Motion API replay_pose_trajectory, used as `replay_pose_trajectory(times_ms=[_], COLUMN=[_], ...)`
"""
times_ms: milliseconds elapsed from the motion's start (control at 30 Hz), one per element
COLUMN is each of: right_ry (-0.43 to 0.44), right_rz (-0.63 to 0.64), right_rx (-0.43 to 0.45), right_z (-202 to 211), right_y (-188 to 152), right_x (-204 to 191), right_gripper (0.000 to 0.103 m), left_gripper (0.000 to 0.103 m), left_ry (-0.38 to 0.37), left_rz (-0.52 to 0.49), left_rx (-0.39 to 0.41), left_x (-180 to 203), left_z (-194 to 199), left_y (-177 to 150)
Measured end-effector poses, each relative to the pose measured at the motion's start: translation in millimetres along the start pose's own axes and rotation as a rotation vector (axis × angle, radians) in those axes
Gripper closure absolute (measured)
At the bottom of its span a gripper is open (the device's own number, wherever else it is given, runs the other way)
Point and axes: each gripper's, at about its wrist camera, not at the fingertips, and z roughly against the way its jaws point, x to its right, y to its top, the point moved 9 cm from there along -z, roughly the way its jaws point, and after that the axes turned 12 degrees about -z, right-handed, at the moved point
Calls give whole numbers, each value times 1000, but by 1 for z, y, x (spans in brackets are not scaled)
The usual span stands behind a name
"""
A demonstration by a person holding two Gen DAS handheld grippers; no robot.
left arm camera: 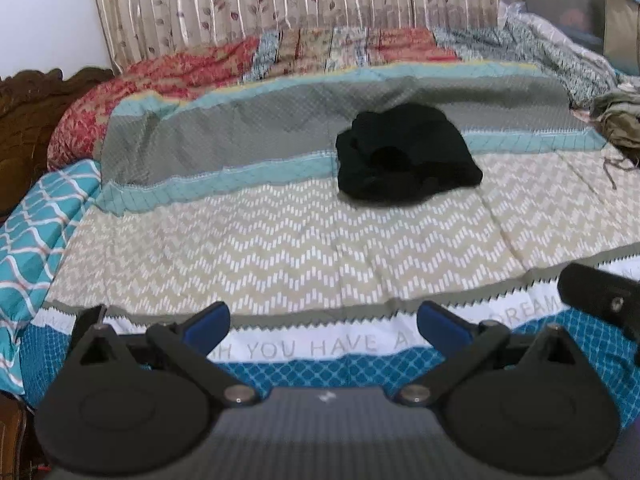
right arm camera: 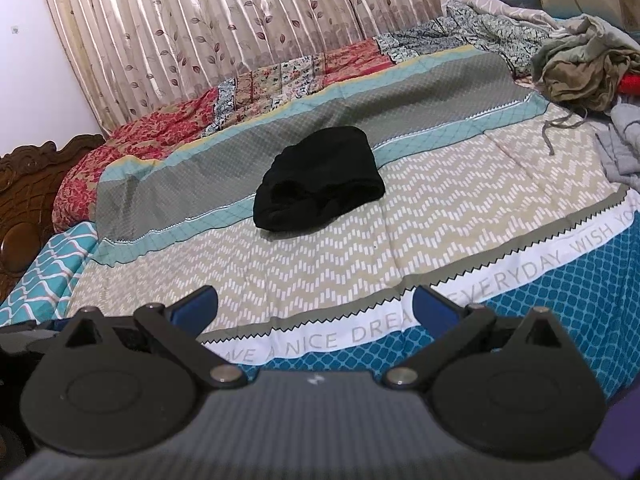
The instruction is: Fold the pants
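The left gripper point(left arm camera: 323, 326) and the right gripper point(right arm camera: 314, 310) both point toward 12 o'clock with their blue-padded fingers point(left arm camera: 208, 322) spread wide and holding nothing, the right one's body edging into the left view at 3 o'clock.

Grey capital letters run along a white band of the bedspread point(left arm camera: 320, 346), printed between a zigzag edge above and a blue lattice pattern below. In the left wrist view, low in the frame, the band reads "YOU HAVE A", then "DREAM" at the lower right; the letters before "YOU" are cut off by a gripper finger. In the right wrist view the same band point(right arm camera: 360, 338) climbs toward the right edge and reads "AVE A NICE DREA", then "EVERYDAY" and "WISH YO".
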Motion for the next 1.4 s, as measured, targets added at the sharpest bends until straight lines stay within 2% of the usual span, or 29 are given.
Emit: replay_pose_trajectory(times_ms=[133,500,1400], right_ry=[2,-3,-18], right_rz=[-5,-15,-77], right_rx=[-8,-24,-107], right_z=[-1,-3,-15], right_y=[-1,-4,-18], right_x=[0,3,14], right_gripper=[0,0,0], left_gripper=[0,0,0], left_ry=[-22,-72,-74], left_rz=[1,20,6], left_rx=[-63,-153,-244], left_x=[4,13,18], left_z=[-10,-24,-47], left_y=[-10,-28,-51])
